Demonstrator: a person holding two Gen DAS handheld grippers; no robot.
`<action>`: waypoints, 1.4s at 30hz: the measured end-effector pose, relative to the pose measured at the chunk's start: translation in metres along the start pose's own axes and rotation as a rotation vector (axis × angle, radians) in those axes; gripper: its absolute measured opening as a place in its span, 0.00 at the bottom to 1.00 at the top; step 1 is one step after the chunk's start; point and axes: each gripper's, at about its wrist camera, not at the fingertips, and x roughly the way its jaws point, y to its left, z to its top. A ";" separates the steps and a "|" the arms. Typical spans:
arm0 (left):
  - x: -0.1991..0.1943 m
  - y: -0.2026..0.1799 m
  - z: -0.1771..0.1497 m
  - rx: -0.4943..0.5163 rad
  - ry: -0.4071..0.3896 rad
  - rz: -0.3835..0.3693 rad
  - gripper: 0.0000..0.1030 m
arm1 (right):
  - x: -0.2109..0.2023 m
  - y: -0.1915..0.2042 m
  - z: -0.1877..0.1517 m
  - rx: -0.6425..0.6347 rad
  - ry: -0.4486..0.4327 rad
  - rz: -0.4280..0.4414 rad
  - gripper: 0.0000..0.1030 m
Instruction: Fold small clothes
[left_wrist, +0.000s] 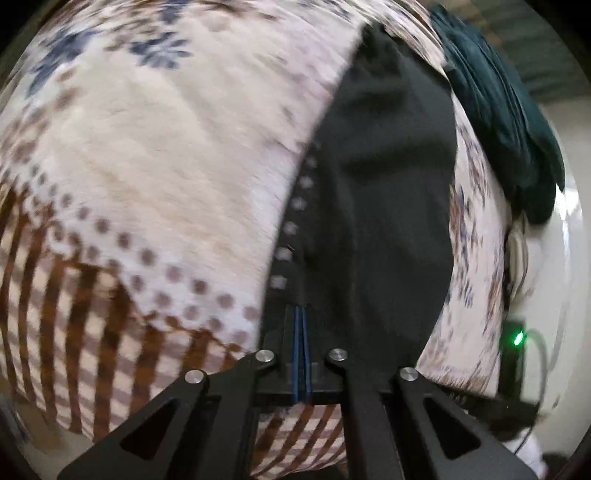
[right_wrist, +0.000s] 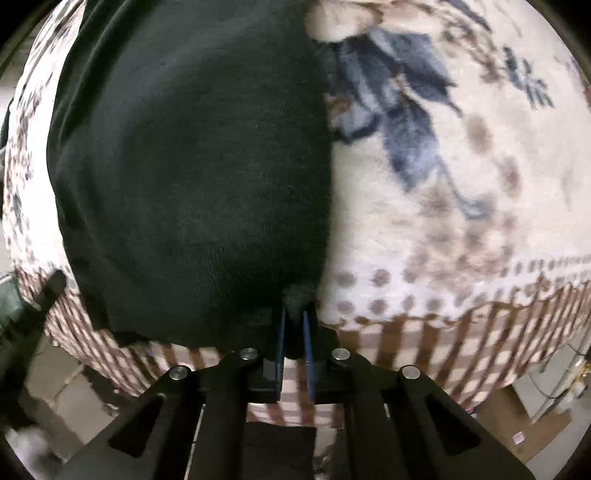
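Observation:
A black garment (left_wrist: 384, 192) lies spread on a cream floral blanket (left_wrist: 166, 155). In the left wrist view my left gripper (left_wrist: 301, 314) has its blue pads pressed together on the garment's near left corner. In the right wrist view the same black garment (right_wrist: 192, 177) fills the left half. My right gripper (right_wrist: 294, 314) is shut on a bunched bit of its near right corner, between the blue pads. Both grippers sit at the garment's near edge, close to the blanket's brown checked border (right_wrist: 424, 343).
A dark teal cloth pile (left_wrist: 506, 122) lies at the blanket's far right edge. A black device with a green light (left_wrist: 517, 338) stands to the right, off the blanket. Floor and cardboard (right_wrist: 535, 417) show below the blanket's edge.

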 end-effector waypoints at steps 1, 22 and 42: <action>0.000 0.004 0.002 -0.030 0.007 -0.017 0.02 | -0.003 -0.009 -0.001 0.005 0.001 -0.017 0.09; -0.018 0.015 -0.053 0.084 0.004 0.512 0.24 | 0.031 0.141 -0.141 -1.401 -0.525 -0.698 0.54; -0.025 0.061 -0.068 -0.237 -0.025 -0.100 0.24 | 0.040 0.158 -0.178 -1.477 -0.782 -0.715 0.11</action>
